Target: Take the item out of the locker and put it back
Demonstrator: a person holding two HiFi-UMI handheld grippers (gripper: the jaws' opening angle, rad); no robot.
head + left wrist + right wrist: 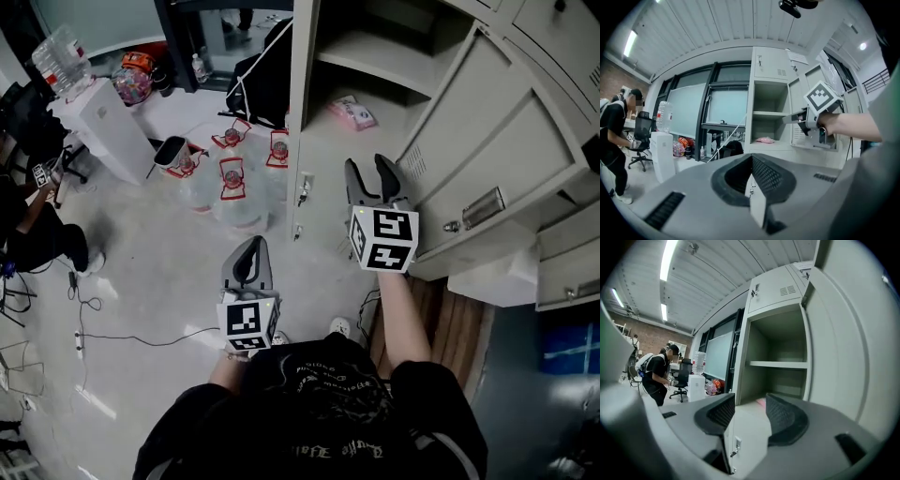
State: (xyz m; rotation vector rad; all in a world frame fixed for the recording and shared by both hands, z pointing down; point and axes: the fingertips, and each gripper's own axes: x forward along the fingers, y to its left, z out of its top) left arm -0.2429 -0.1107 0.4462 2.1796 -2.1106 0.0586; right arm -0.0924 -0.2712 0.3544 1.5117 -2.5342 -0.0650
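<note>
The grey locker (309,103) stands open, its door (487,141) swung out to the right. A flat pink packet (352,112) lies on the lower shelf inside; it also shows in the left gripper view as the pink packet (765,139) and between my right jaws as a pink patch (761,401). My right gripper (371,167) is open and empty, held in front of the compartment and short of the packet. The right gripper (750,404) points into the locker. My left gripper (251,246) hangs lower and to the left, shut on nothing, with its tips (751,157) touching.
Several water jugs with red handles (232,178) sit on the floor left of the locker, beside a white dispenser (103,122). A person (616,140) bends near an office chair at the far left. Cables (94,328) trail over the floor. More locker doors (562,262) lie to the right.
</note>
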